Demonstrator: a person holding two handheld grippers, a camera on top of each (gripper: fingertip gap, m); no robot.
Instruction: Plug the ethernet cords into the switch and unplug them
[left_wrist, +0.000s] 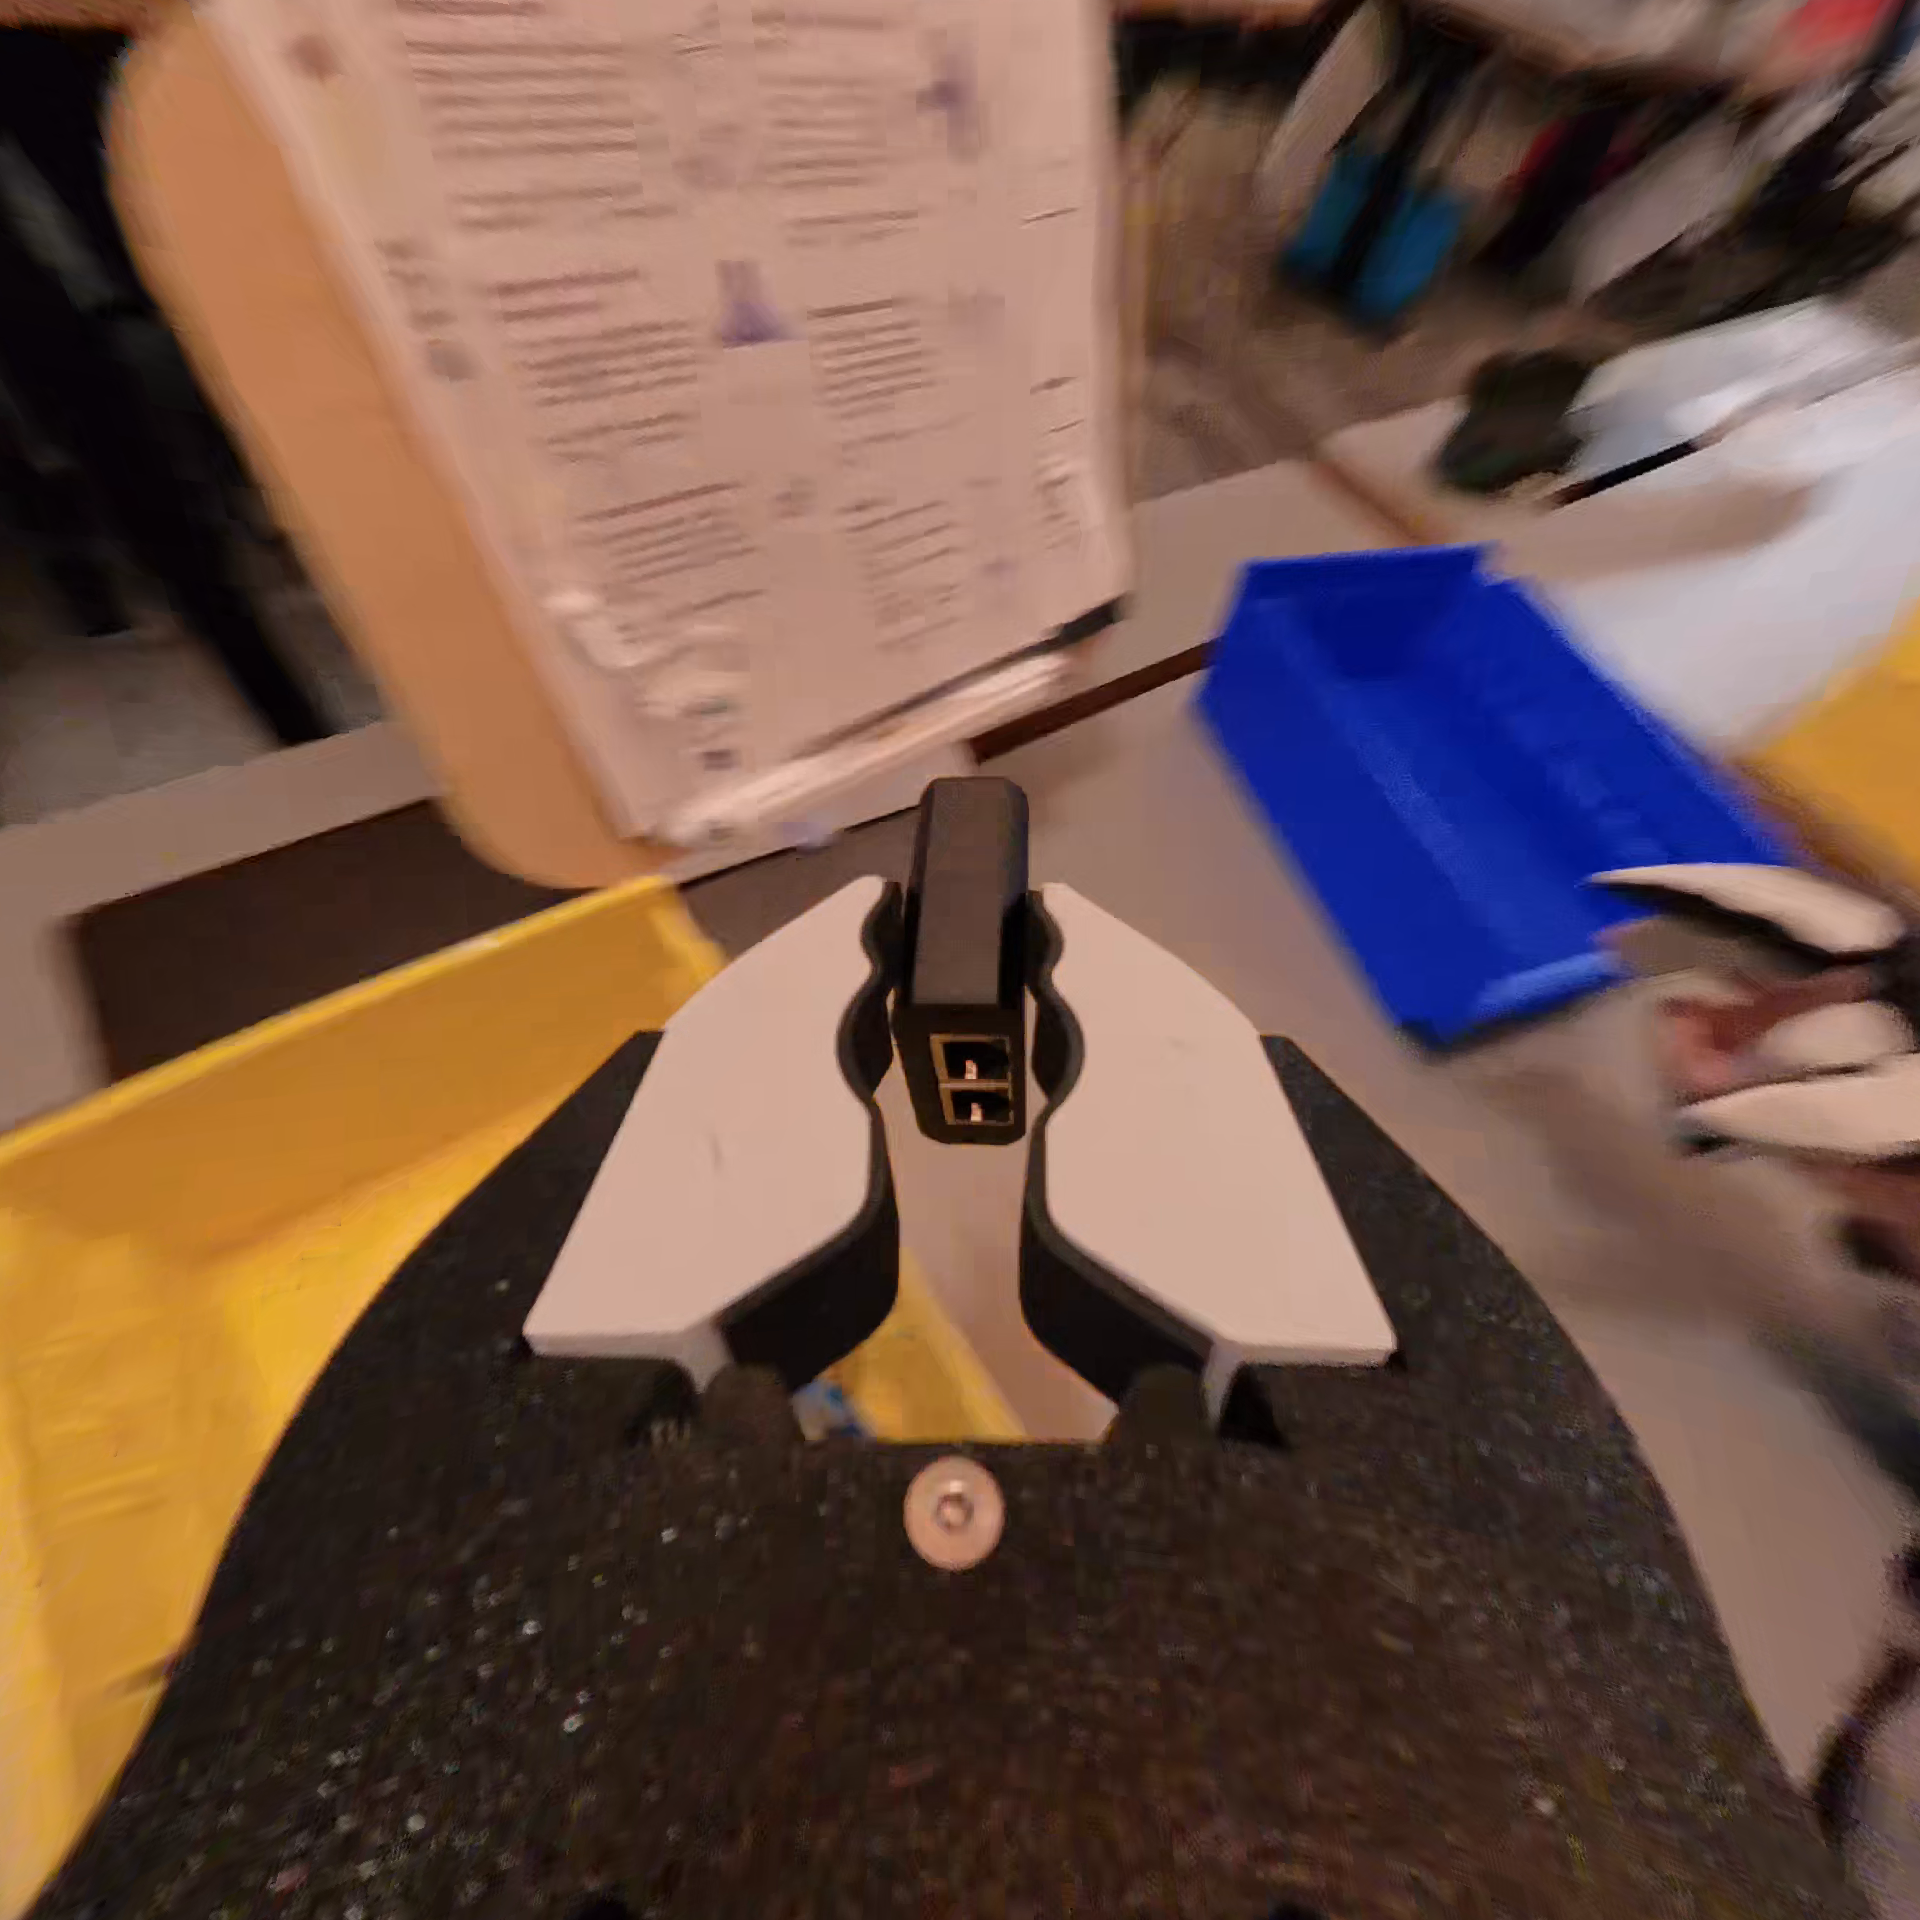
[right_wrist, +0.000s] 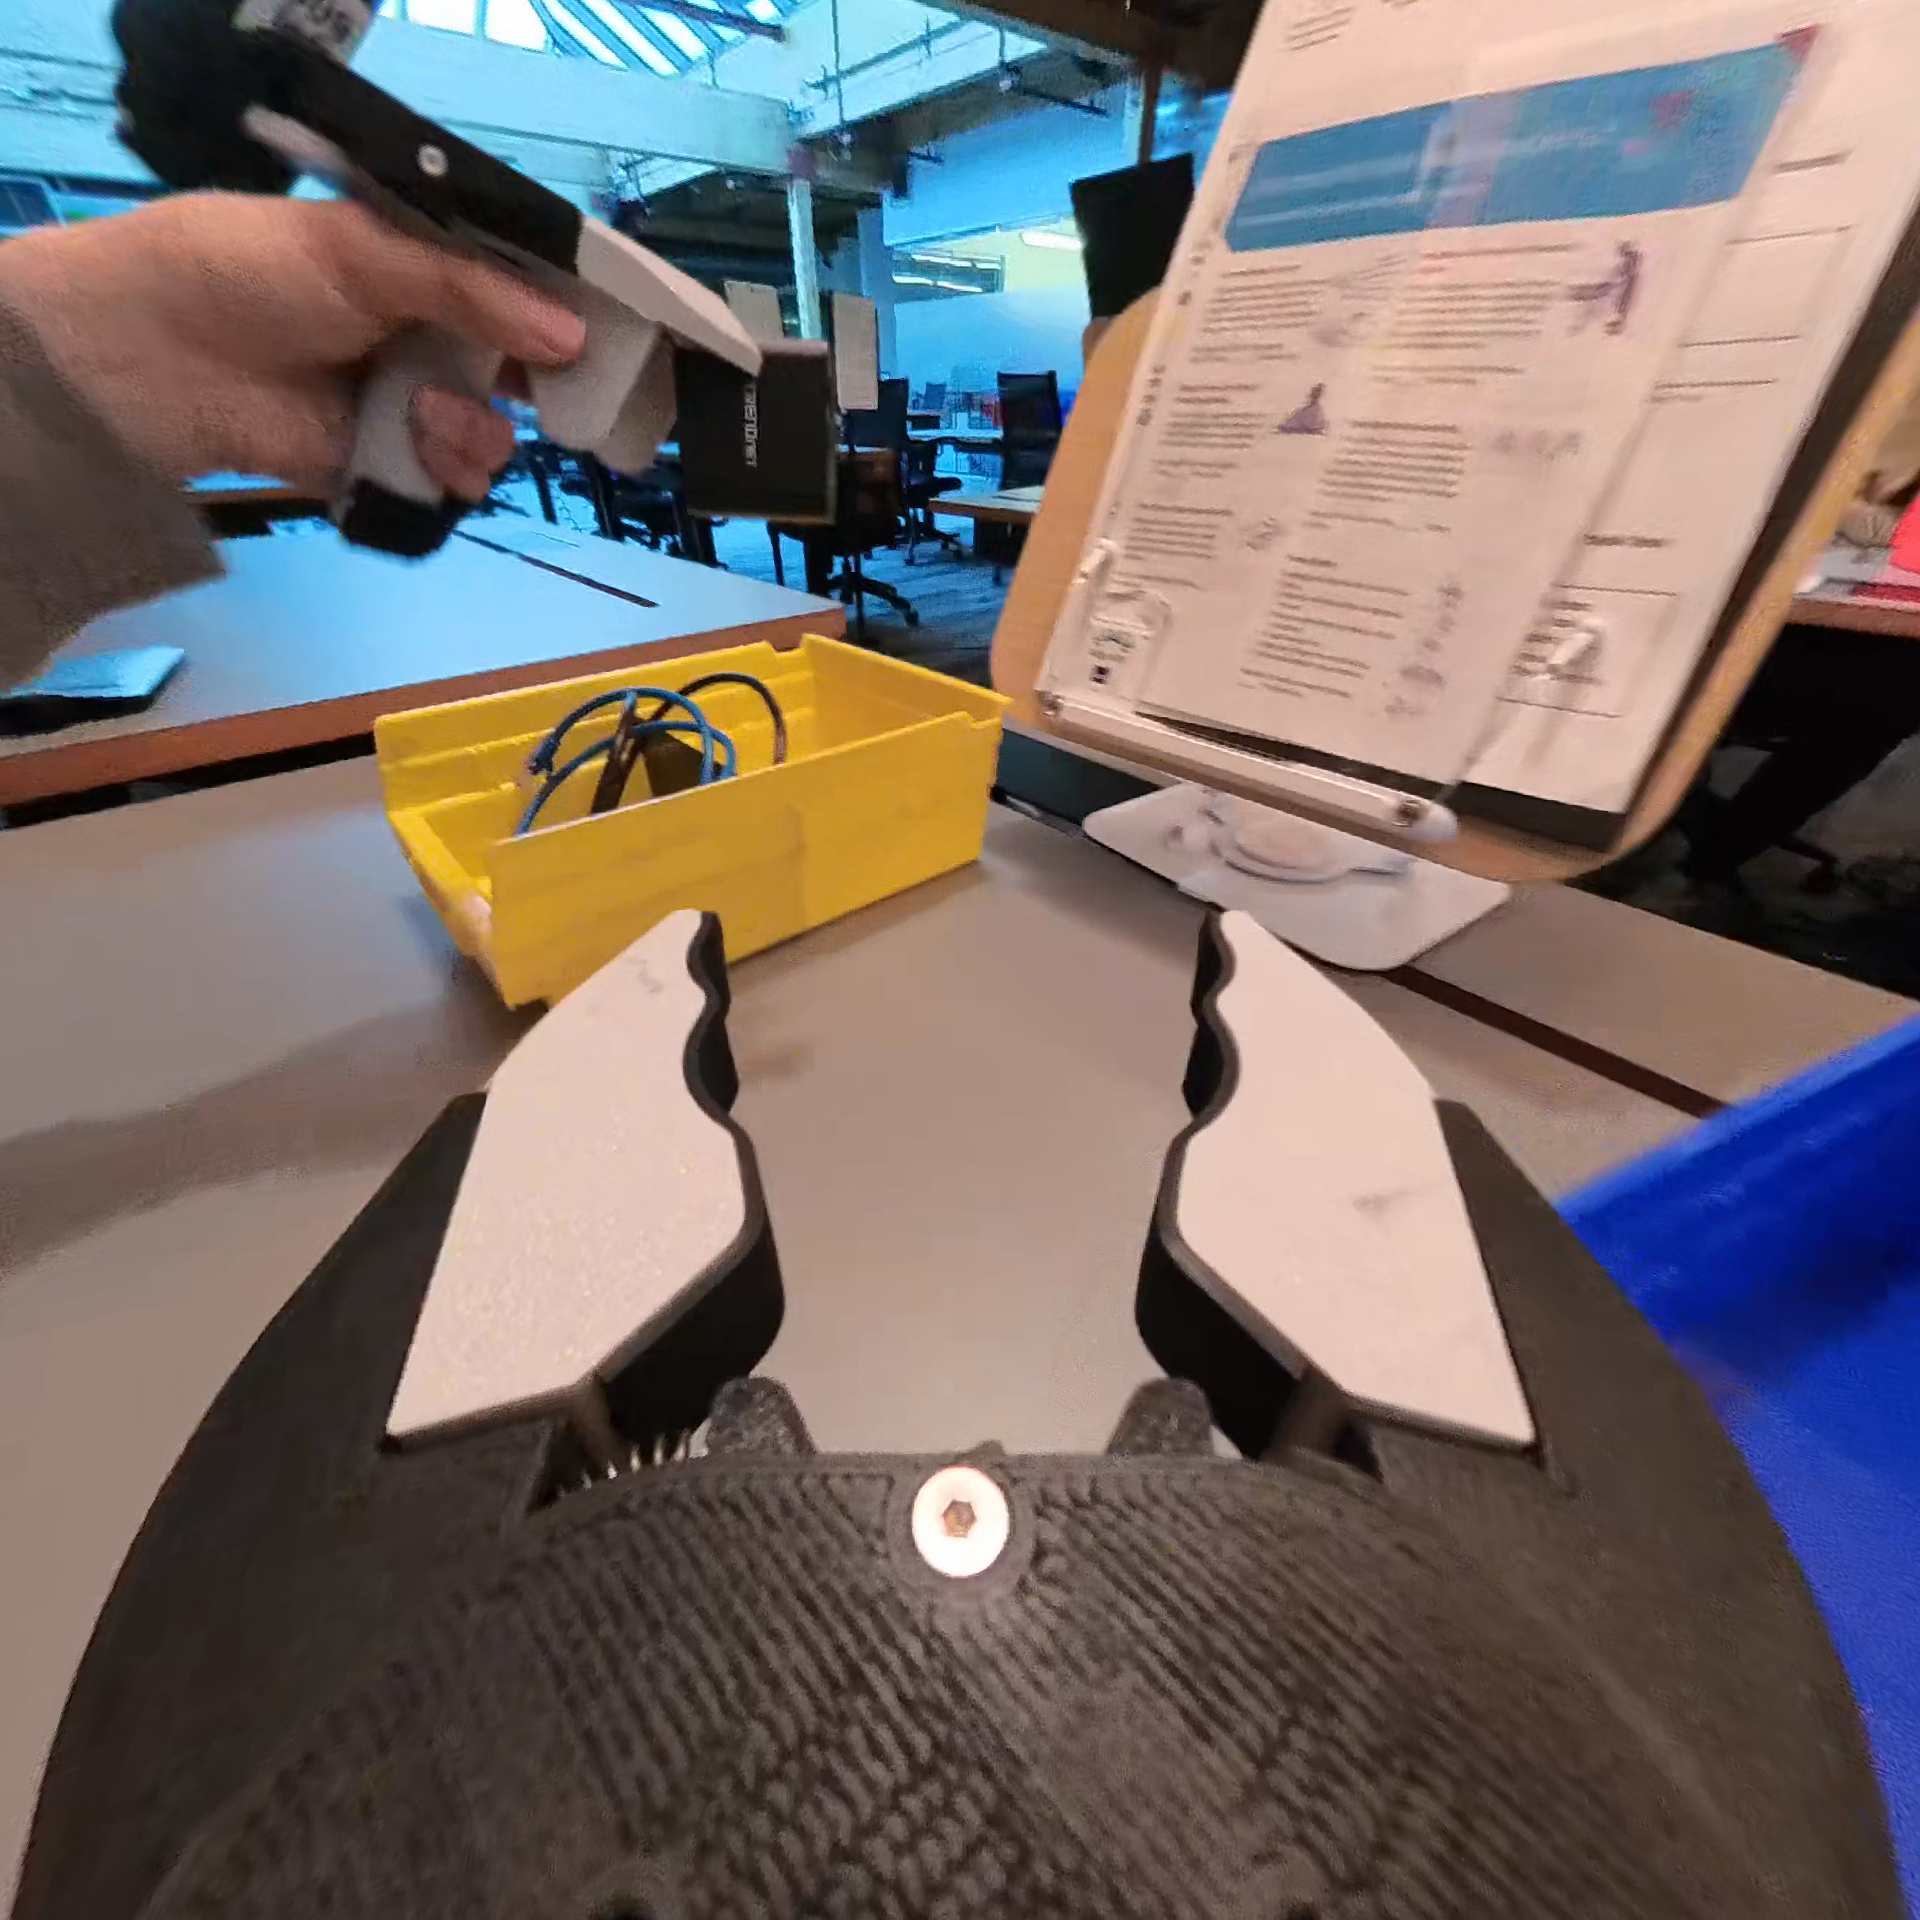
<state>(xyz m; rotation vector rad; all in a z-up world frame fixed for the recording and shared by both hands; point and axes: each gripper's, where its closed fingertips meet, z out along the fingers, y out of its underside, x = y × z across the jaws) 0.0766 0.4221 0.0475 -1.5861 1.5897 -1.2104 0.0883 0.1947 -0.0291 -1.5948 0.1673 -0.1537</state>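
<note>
My left gripper is shut on a small black switch, held in the air with two ports facing the camera. In the right wrist view the left gripper shows at upper left, held by a hand, with the switch hanging from its fingers. Blue and black ethernet cords lie coiled in a yellow bin on the grey table. My right gripper is open and empty, low over the table just in front of the yellow bin.
A blue bin sits at the right, its edge showing in the right wrist view. A wooden stand with printed sheets on a white base stands behind. The yellow bin lies below left in the left wrist view.
</note>
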